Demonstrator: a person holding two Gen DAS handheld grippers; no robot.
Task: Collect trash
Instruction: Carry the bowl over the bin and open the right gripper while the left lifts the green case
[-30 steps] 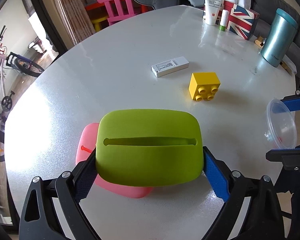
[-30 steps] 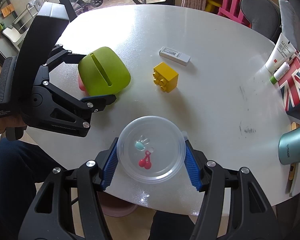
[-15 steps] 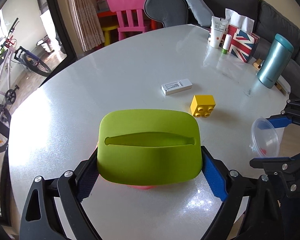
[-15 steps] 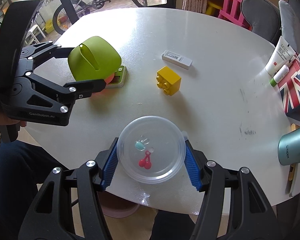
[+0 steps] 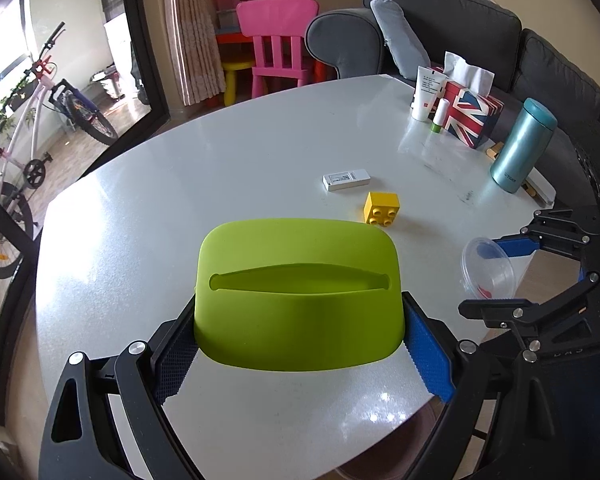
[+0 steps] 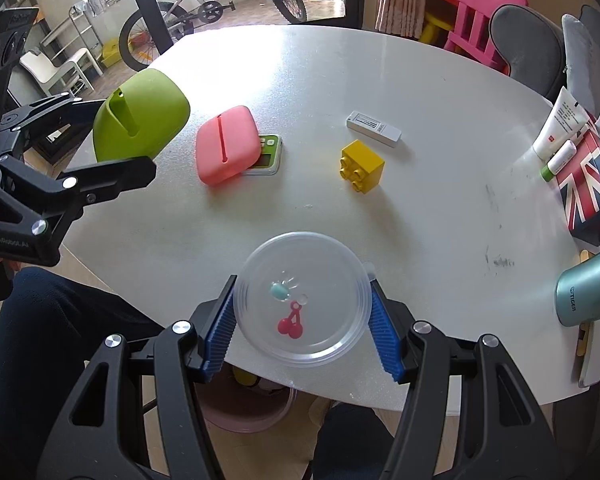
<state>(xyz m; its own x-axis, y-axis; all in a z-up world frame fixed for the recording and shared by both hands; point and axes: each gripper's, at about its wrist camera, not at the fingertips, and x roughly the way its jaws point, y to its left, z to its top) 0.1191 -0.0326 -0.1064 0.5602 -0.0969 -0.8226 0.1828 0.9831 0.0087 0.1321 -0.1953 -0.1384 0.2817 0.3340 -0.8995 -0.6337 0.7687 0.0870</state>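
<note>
Collection is mid-carry; left gripper (image 5: 300, 344) clamps the green cover (image 5: 298, 300) above the table (image 6: 420, 208); right gripper (image 6: 302, 336) grips the clear lid (image 6: 302, 298) at the table's near edge; next, probably the bin (image 6: 244, 416) below.

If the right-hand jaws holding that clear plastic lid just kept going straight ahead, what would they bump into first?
Probably the yellow toy brick, nearly straight ahead of the clear lid on the white table; depth is hard to judge.

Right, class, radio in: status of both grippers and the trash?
Left gripper shut on green cover, lifted. Right gripper shut on clear cup. Pink bin under table edge, path open.
</note>
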